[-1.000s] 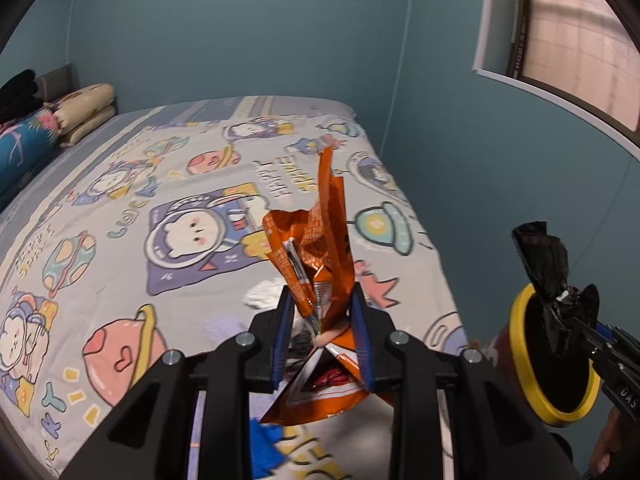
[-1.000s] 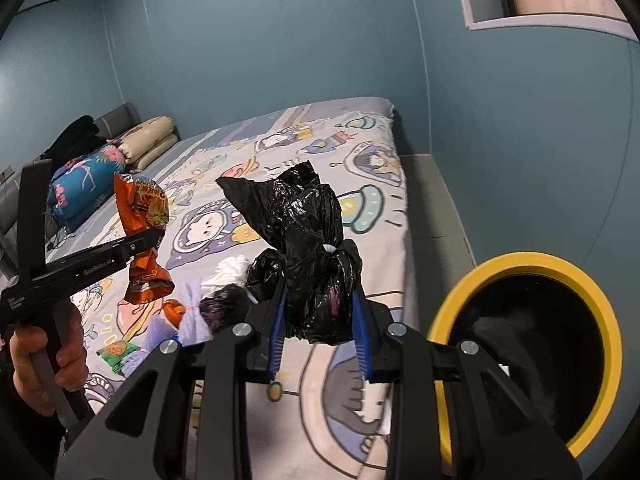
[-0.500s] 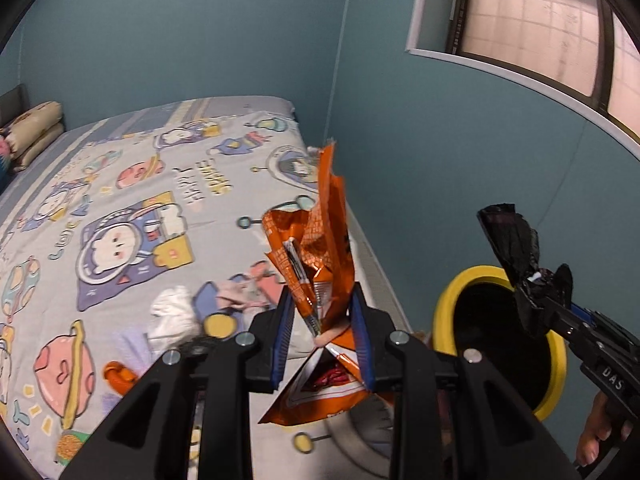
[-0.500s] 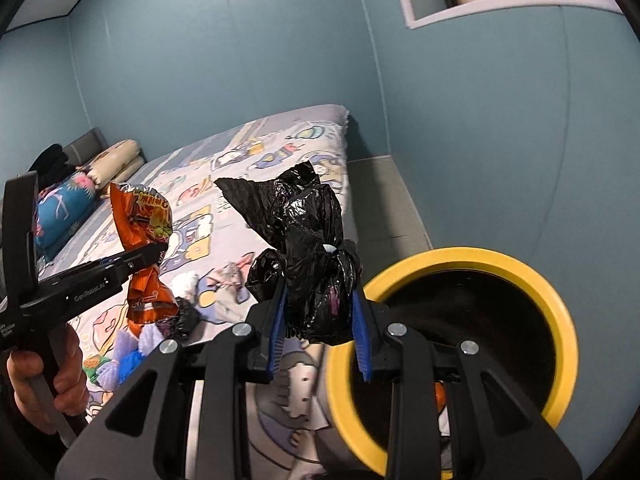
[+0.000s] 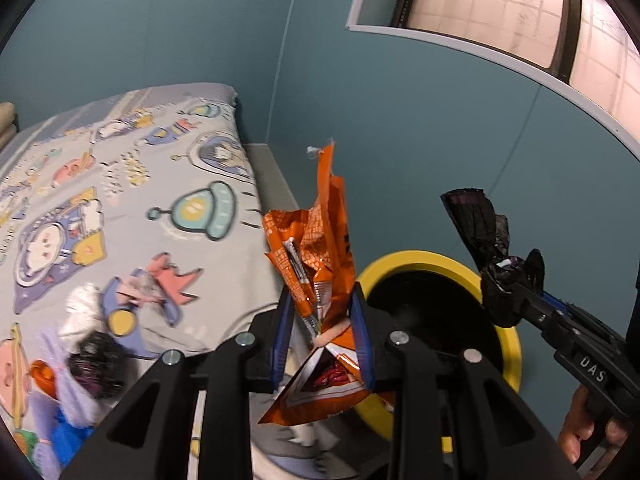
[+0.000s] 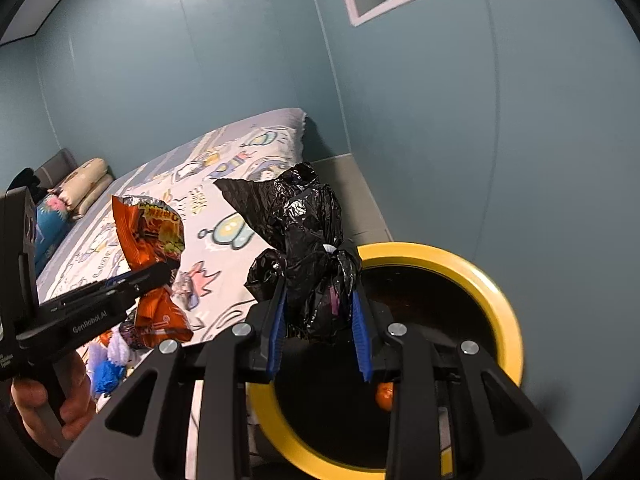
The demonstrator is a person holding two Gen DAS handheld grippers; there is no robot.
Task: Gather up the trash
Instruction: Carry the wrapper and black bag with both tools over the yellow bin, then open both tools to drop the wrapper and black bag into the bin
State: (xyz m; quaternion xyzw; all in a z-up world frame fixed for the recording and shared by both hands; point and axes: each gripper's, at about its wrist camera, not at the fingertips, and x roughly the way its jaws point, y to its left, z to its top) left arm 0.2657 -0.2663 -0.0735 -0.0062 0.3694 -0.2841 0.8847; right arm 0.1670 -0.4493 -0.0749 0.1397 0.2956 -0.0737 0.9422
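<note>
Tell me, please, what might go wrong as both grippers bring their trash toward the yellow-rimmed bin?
The left gripper pinches the orange snack bag near its middle, and the bag looks closer to the bed than the bin, so it could fall outside. The crumpled black plastic bag in the right gripper may cling to the pads. The grippers could collide.

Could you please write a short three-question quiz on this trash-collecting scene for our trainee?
1. True or false: the left gripper is shut on an orange wrapper.
2. What does the right gripper hold?
A. a blue cloth
B. a black bag
C. a white tissue
3. Fill in: the bin has a ____ rim.

Key:
1. True.
2. B.
3. Yellow.
</note>
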